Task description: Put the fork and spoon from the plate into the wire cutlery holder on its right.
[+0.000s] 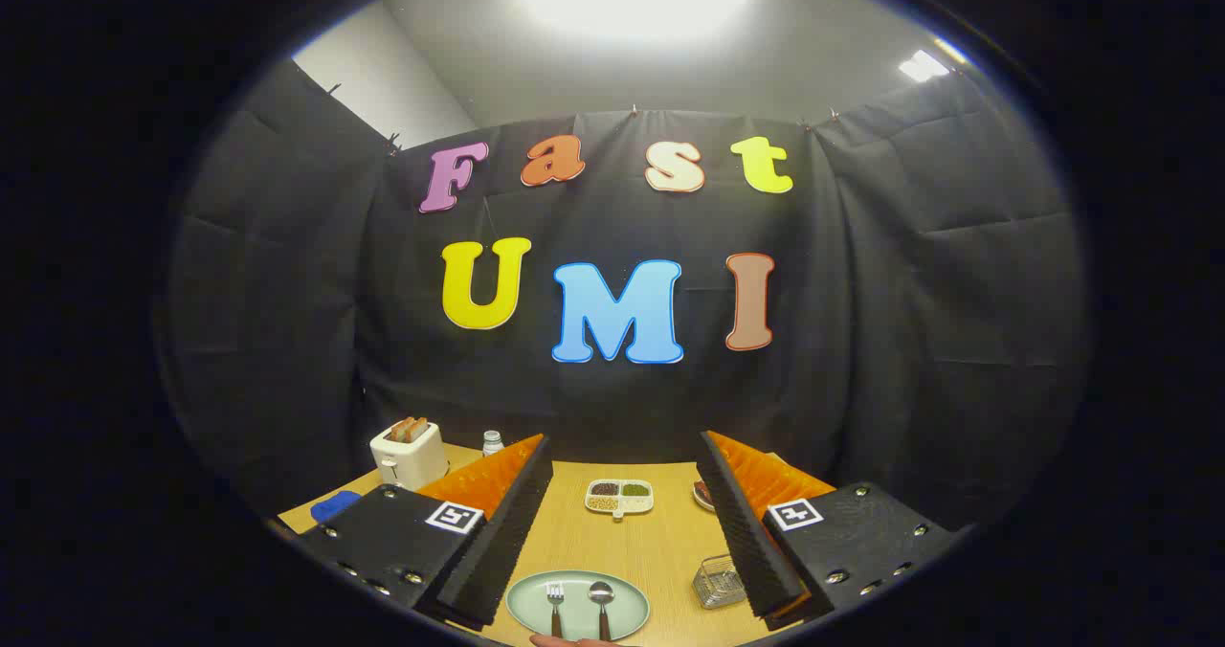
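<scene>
Gripper [624, 494] hovering high, fingers spread wide, nothing held. Fork [555, 607] and spoon [602, 605] lying side by side on plate [532, 596]; wire holder [718, 582] at plate's 3 o'clock. Both look thin, stiff, slippery; probably pinch mid-handle.

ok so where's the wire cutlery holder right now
In the gripper view the wire cutlery holder stands on the wooden table, right of the green plate and beside the right finger of the open tongs.

Fork [555, 606] left of spoon [601, 604] on plate [528, 599], between the gripper's [624, 456] spread fingers; wire cutlery holder [717, 581] right; divided dish [620, 497] behind; toaster [409, 453] far left.
</scene>
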`<state>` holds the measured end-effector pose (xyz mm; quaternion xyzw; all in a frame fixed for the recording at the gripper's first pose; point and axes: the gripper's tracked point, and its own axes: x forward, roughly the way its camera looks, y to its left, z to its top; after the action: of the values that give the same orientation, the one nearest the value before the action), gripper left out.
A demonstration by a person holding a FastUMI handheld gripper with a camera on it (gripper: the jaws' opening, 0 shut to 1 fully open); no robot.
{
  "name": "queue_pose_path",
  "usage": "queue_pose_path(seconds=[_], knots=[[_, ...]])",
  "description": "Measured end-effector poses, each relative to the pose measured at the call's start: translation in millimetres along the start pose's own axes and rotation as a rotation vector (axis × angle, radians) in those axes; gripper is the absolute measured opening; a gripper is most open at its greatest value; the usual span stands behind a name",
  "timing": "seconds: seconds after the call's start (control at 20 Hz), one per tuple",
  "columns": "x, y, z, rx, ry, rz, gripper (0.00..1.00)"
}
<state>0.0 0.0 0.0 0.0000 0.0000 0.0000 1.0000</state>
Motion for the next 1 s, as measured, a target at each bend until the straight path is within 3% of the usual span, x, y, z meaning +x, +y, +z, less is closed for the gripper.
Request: queue_pose_path(seconds=[1.0], knots=[[13, 3, -30, -0.015, 0.075, 0.040, 0.93]])
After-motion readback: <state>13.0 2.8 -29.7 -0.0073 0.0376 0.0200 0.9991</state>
